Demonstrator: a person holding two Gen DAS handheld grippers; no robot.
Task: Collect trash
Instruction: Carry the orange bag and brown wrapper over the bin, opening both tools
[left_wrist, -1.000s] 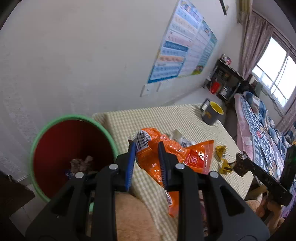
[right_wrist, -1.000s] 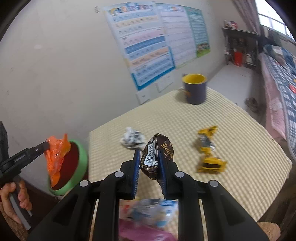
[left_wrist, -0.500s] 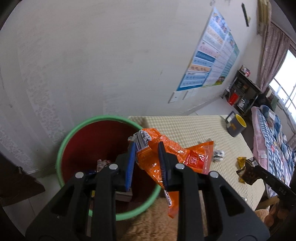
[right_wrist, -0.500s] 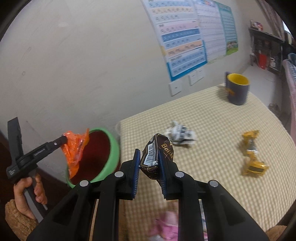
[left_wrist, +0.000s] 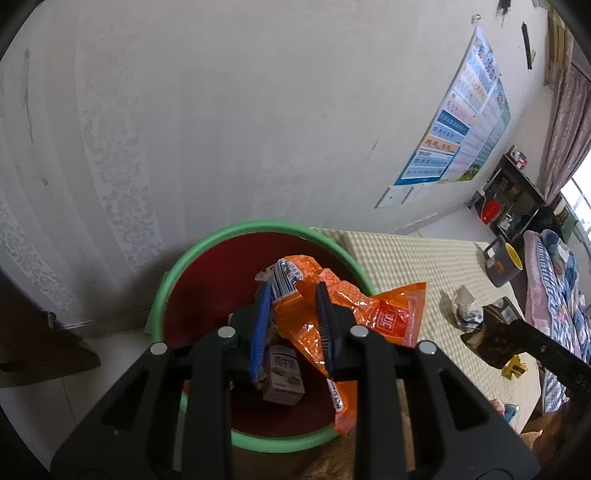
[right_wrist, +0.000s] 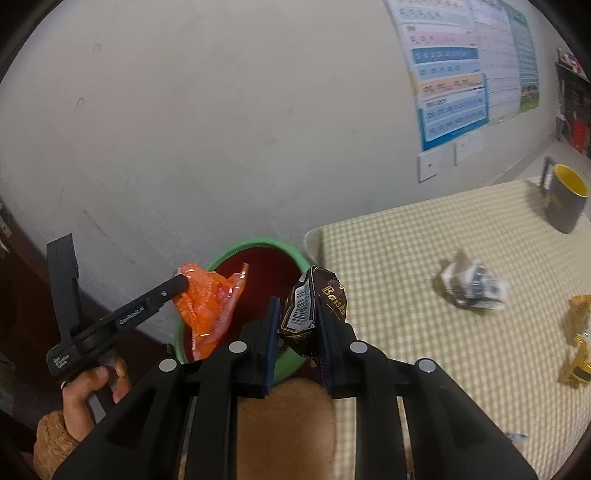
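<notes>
My left gripper (left_wrist: 291, 291) is shut on an orange snack wrapper (left_wrist: 354, 317) and holds it over the mouth of the red bin with a green rim (left_wrist: 207, 251). A small carton (left_wrist: 282, 373) lies inside the bin. In the right wrist view the same orange wrapper (right_wrist: 207, 306) hangs from the left gripper (right_wrist: 179, 280) above the bin (right_wrist: 258, 245). My right gripper (right_wrist: 297, 306) is shut on a dark brown wrapper (right_wrist: 314, 306), beside the bin's right rim at the table edge. A crumpled white wrapper (right_wrist: 472, 288) lies on the checked tablecloth (right_wrist: 406, 258).
A grey mug with a yellow inside (right_wrist: 565, 199) stands at the table's far corner. Yellow toy pieces (right_wrist: 580, 343) lie at the right edge. The bin stands on the floor against the white wall, next to dark wooden furniture (left_wrist: 33, 343). A person's hand (right_wrist: 88, 387) grips the left tool.
Both grippers have swung left from over the table toward the bin. The orange wrapper now hangs over the bin's mouth, and the brown wrapper has come close to its rim.
</notes>
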